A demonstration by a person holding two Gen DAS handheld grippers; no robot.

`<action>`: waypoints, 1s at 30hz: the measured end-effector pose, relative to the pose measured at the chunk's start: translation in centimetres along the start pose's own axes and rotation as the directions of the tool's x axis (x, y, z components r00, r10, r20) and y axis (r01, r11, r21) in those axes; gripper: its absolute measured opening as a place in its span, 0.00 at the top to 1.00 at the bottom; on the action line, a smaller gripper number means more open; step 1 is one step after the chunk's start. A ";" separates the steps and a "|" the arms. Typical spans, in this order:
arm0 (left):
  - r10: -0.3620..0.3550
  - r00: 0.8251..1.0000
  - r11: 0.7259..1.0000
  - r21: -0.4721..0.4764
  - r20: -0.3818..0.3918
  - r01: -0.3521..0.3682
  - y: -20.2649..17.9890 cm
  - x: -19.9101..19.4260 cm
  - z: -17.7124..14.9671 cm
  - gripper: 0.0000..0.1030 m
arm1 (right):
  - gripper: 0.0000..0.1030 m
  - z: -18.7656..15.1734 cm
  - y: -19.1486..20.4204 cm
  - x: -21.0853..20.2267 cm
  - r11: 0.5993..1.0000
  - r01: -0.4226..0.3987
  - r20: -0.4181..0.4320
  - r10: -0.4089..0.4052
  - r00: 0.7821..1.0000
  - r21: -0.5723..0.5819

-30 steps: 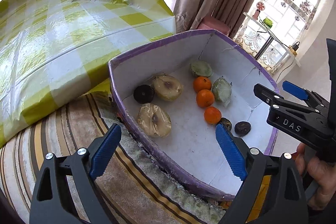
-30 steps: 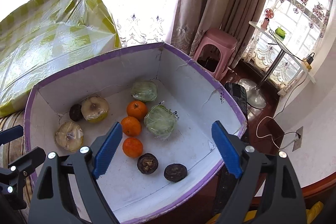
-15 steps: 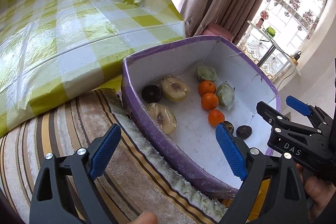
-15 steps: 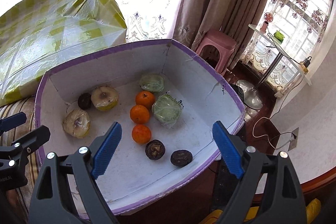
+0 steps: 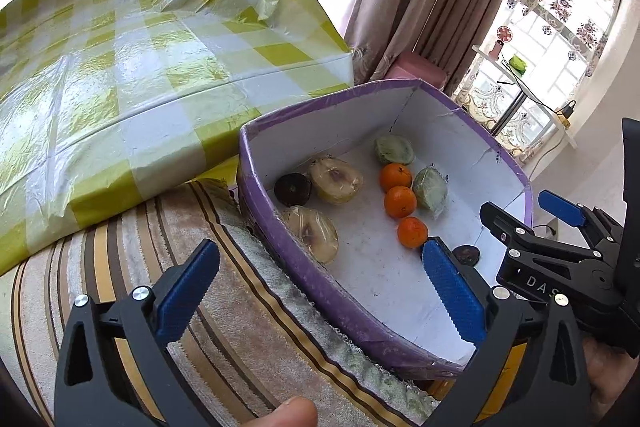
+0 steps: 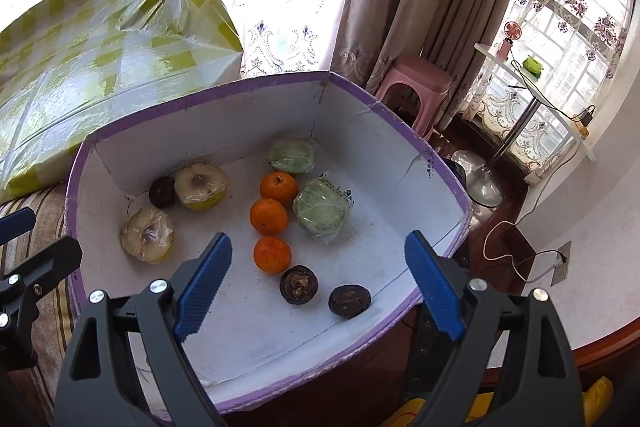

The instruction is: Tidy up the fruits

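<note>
A white box with a purple rim (image 6: 200,95) (image 5: 320,103) holds the fruit. Three oranges (image 6: 269,215) (image 5: 399,201) lie in a row in the middle. Two wrapped green fruits (image 6: 321,209) sit to their right. Two wrapped cut pale fruits (image 6: 147,235) (image 5: 311,233) lie at the left with a dark round fruit (image 6: 161,191). Two more dark fruits (image 6: 299,284) lie near the front. My right gripper (image 6: 318,283) is open and empty above the box's front. My left gripper (image 5: 316,291) is open and empty over the box's left rim and the striped cloth.
A large parcel in yellow-checked plastic (image 5: 140,67) lies left of and behind the box. A striped cloth (image 5: 240,327) covers the surface under the box. A pink stool (image 6: 412,83), curtains and a small side table (image 6: 532,95) stand beyond the box on the right.
Both grippers have drawn back and a little left from the box, so it sits further right and smaller in the left wrist view. The fruit has not moved. Both stay open.
</note>
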State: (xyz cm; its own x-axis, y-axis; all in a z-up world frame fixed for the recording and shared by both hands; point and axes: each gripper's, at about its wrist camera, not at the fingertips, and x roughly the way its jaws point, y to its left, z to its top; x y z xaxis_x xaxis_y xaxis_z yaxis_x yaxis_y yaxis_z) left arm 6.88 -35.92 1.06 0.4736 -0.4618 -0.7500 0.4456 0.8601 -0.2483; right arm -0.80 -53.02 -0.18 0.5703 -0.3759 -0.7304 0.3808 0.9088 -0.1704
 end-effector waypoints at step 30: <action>-0.003 1.000 1.000 0.013 0.002 0.003 -0.2 0.1 -0.2 0.04 | 0.14 0.0 -0.1 0.1 1.000 -0.021 -0.002 0.021 1.000 0.001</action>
State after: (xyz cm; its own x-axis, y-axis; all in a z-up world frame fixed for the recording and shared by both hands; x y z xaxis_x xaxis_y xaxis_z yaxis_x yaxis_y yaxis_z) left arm 6.67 -36.07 0.94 0.4734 -0.4650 -0.7481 0.4569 0.8557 -0.2427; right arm -0.80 -53.20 -0.23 0.5763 -0.3568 -0.7353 0.3697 0.9162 -0.1548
